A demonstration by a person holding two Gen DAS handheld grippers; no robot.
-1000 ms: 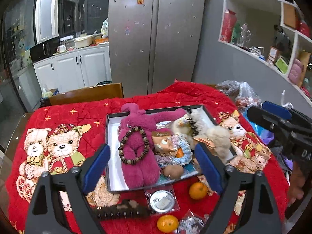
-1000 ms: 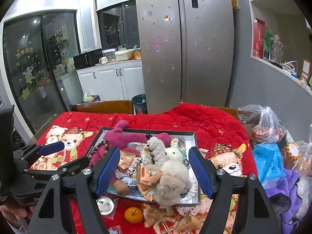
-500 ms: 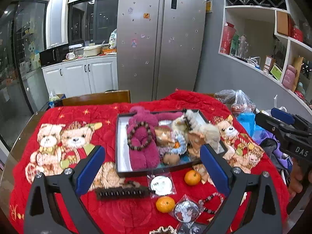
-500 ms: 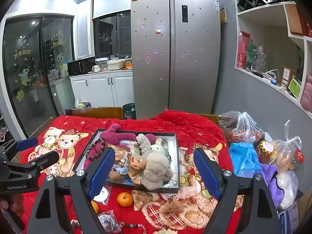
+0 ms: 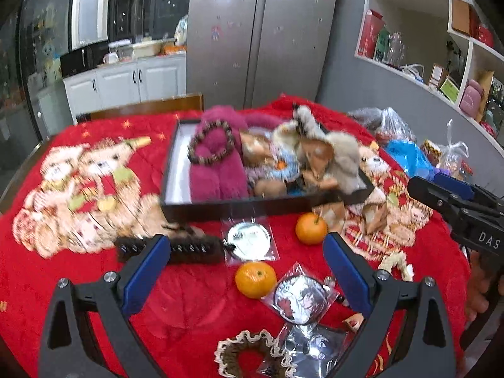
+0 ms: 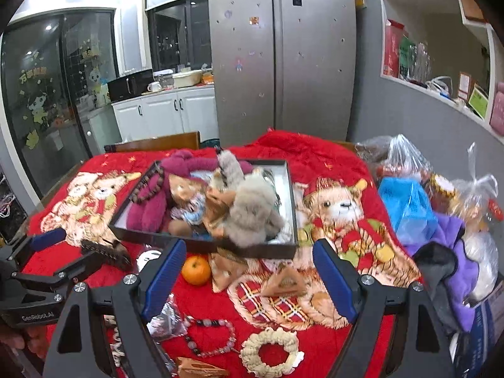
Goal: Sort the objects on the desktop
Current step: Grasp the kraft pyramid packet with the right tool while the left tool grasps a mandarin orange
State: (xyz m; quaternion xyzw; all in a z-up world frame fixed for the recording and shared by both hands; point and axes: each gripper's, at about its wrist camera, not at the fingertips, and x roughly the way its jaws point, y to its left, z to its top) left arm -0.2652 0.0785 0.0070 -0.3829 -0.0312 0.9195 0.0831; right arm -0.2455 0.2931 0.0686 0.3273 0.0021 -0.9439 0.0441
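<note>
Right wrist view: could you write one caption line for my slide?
Open right gripper above a red blanket, before a tray of plush toys and an orange.

Both tools are matte black plastic. The left gripper has two angular arms with triangular cut-outs, silver screws at the joints and ribbed blue pads on its fingers. The right gripper looks the same; white lettering "DAS" marks its body at 3 o'clock in the left view.
</note>
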